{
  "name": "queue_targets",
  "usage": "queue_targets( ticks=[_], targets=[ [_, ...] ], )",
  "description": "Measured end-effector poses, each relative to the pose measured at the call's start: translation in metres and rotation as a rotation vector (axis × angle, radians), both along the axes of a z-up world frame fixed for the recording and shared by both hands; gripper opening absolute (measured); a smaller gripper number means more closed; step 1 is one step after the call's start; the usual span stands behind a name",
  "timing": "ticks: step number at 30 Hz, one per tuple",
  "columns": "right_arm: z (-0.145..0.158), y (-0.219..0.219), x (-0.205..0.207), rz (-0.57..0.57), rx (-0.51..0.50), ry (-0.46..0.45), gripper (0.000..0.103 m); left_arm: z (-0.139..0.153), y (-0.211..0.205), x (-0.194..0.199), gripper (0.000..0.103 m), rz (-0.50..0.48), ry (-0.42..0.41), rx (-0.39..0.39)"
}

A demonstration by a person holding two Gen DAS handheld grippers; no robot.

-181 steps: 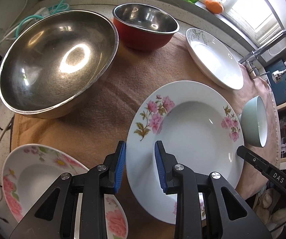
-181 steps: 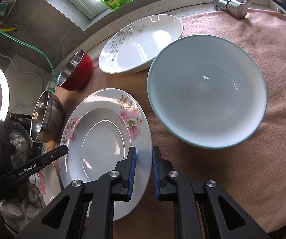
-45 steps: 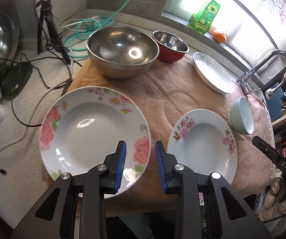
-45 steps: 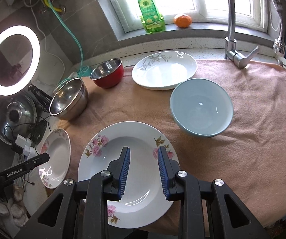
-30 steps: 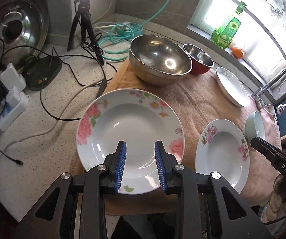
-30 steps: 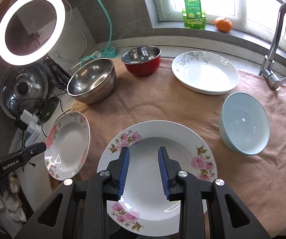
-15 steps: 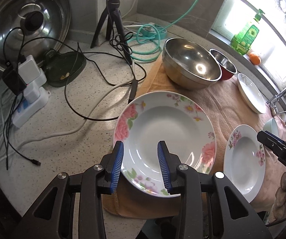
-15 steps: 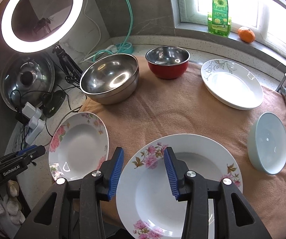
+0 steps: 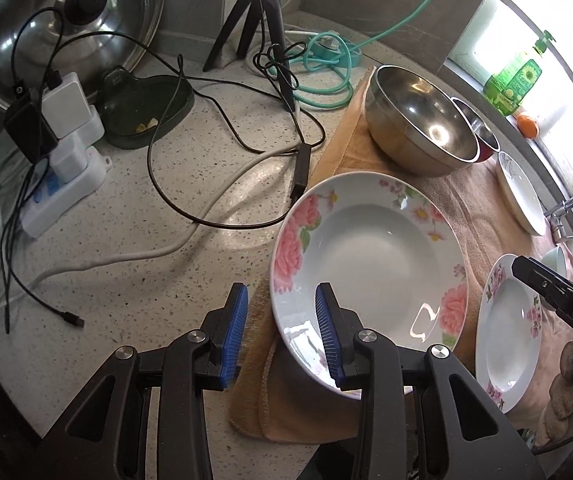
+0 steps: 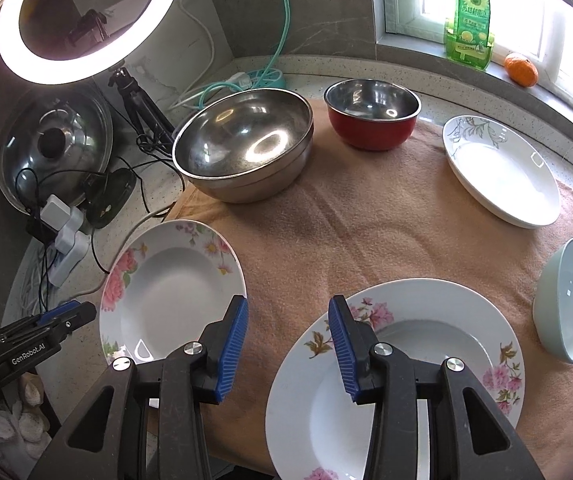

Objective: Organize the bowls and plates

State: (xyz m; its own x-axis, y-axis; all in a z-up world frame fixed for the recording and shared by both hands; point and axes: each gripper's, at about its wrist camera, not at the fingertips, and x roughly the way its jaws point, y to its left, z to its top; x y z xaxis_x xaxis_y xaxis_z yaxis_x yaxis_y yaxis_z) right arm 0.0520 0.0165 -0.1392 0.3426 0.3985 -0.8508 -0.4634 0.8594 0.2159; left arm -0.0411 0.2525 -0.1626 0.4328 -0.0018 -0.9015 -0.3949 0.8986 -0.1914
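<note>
Rose-patterned plate [image 9: 370,264]: glossy white ceramic, round, deep well, empty; set at the left edge of the tan terry towel [image 10: 366,216], rim partly overhanging the speckled stone counter [image 9: 126,240]. Pink-blossom plate [image 10: 414,376]: same shape, empty, near front edge of the towel, just beside the first. Leaf-print white plate [image 10: 502,172]: empty, far right of the towel. Pale blue ceramic bowl [image 10: 570,300]: smooth, empty, right edge. Large stainless steel bowl [image 10: 242,144]: polished, hemispherical, empty, rear left. Small bowl with red outside and steel lining [image 10: 372,114]: empty, beside the large one, apart.

Left gripper [image 9: 282,330]: released, ribbed blue pads apart astride the near rim of the rose-patterned plate, no pad pressing; jaws just widened. Right gripper [image 10: 288,348]: released, pads apart above bare towel between the two flowered plates, nothing gripped; jaws just widened.

Beyond the towel: glass pan lid [image 9: 66,28], tangled cables, green soap bottle [image 10: 468,16] on sill.
</note>
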Motion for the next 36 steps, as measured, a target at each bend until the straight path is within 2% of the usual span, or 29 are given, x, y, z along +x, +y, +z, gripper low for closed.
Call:
queue_targets(
  ticks=[14, 19, 23, 36],
  targets=[
    [-0.023, 0.011, 0.013, 0.015, 0.051, 0.124, 0.038, -0.016, 0.011, 0.005, 0.033, -0.013, 0.023, -0.079],
    [-0.032, 0.016, 0.016, 0.018, 0.05, 0.151, 0.033, -0.02, 0.012, 0.009, 0.032, -0.022, 0.031, -0.082],
    [-0.04, 0.02, 0.021, 0.016, 0.065, 0.192, 0.024, -0.023, 0.013, 0.012, 0.028, -0.023, 0.037, -0.087],
    [-0.053, 0.034, 0.024, 0.038, 0.072, 0.237, 0.019, -0.029, 0.015, 0.015, 0.023, -0.027, 0.053, -0.102]
  ],
)
